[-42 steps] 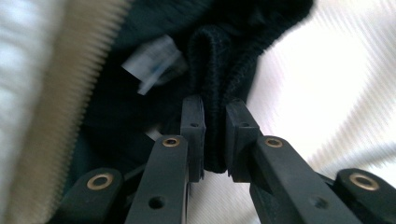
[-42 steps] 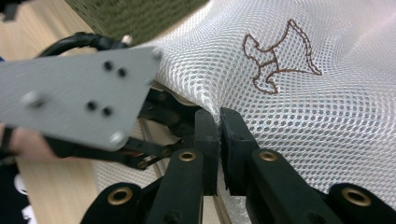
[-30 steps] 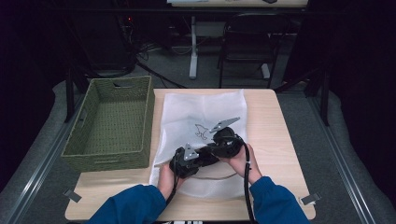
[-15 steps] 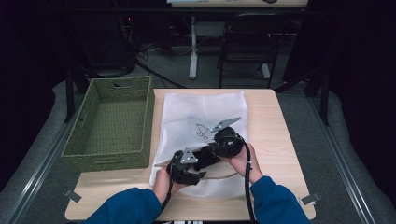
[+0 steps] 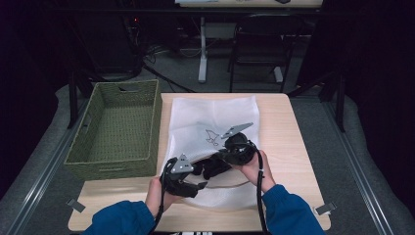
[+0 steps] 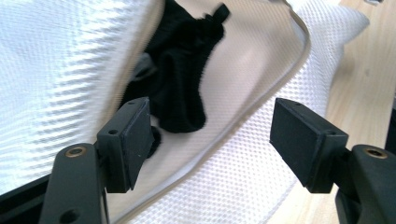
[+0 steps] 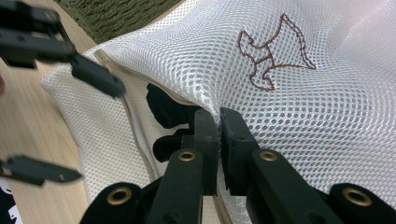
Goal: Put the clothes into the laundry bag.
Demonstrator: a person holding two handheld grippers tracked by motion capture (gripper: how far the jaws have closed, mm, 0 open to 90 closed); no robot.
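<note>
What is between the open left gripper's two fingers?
In the left gripper view, the left gripper has the white mesh bag's opened edge there, with a black sock just beyond.

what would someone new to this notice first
A white mesh bag lies across the middle of the wooden table, and the right gripper is shut on its upper edge, lifting the opening. A black garment shows inside that opening, with the left gripper open just before it.
</note>
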